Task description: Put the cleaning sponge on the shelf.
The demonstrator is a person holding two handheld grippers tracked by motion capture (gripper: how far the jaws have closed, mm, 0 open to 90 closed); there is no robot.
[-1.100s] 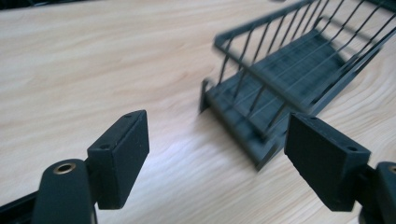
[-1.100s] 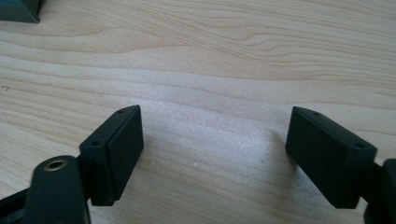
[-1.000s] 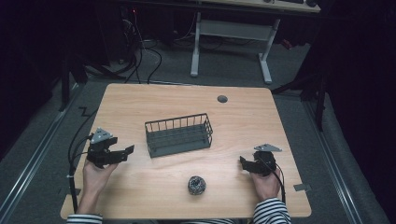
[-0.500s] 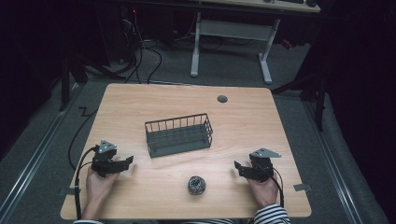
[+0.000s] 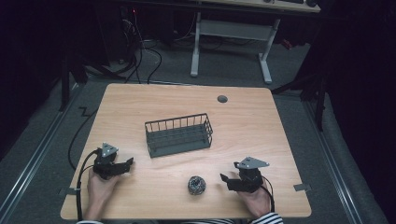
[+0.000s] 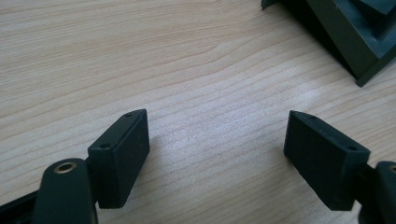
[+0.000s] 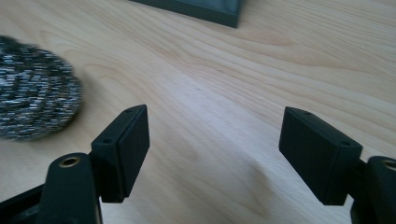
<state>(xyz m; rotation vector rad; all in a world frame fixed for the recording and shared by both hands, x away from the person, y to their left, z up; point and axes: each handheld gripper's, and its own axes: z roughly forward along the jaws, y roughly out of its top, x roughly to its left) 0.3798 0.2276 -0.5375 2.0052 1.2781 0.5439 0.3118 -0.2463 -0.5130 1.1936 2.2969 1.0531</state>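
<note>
A dark wire basket [image 5: 178, 136] stands mid-table. A metal scouring ball [image 5: 196, 185] lies near the front edge. My left gripper [image 5: 127, 164] rests low at the front left, open, with bare wood between its jaws [image 6: 217, 154]; a corner of the basket [image 6: 348, 35] lies ahead to its right. My right gripper [image 5: 225, 179] sits just right of the ball, pointing at it, open. Its jaws have just been opening a little, with nothing between them [image 7: 212, 154]. The scouring ball [image 7: 32, 93] lies ahead to its left, apart from the fingers.
A small round grommet [image 5: 222, 99] sits in the tabletop [image 5: 261, 130] at the far right. Cables hang off the left edge. The basket's base [image 7: 196, 8] shows at the top of the right gripper view. A white desk frame stands on the floor beyond.
The left hand has sunk toward the table and come nearer the front edge. The right gripper has slid left toward the scouring ball.
</note>
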